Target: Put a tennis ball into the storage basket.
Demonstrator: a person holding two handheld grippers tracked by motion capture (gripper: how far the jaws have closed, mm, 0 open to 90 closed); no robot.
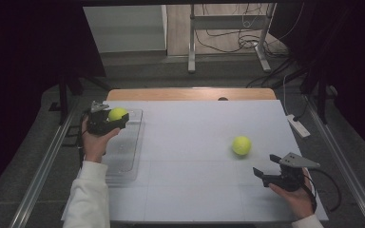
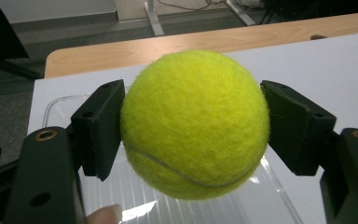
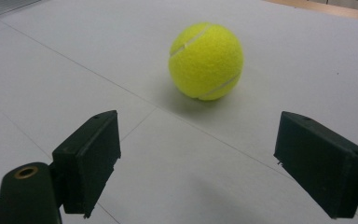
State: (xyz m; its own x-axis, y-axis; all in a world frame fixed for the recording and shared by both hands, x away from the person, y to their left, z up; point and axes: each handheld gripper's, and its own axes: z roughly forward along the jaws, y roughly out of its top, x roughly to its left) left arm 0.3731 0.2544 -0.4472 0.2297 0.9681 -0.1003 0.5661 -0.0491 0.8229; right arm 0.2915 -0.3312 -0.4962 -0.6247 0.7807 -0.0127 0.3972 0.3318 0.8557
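My left gripper (image 1: 119, 117) is shut on a yellow tennis ball (image 1: 117, 113), held above the far end of a clear plastic tray (image 1: 123, 156) at the table's left. In the left gripper view both black pads press the sides of that ball (image 2: 195, 123), with the tray (image 2: 121, 196) below it. A second tennis ball (image 1: 241, 145) lies on the white table surface at the right. My right gripper (image 1: 265, 171) stands open near the front right, a short way in front of this ball. In the right gripper view the ball (image 3: 206, 61) lies beyond the wide-apart jaws, apart from them.
The white sheet (image 1: 195, 142) covers a wooden table whose far edge (image 1: 190, 93) shows bare. A power strip (image 1: 298, 125) lies off the table's right side. Metal rails run along both sides, and a desk frame with cables stands behind.
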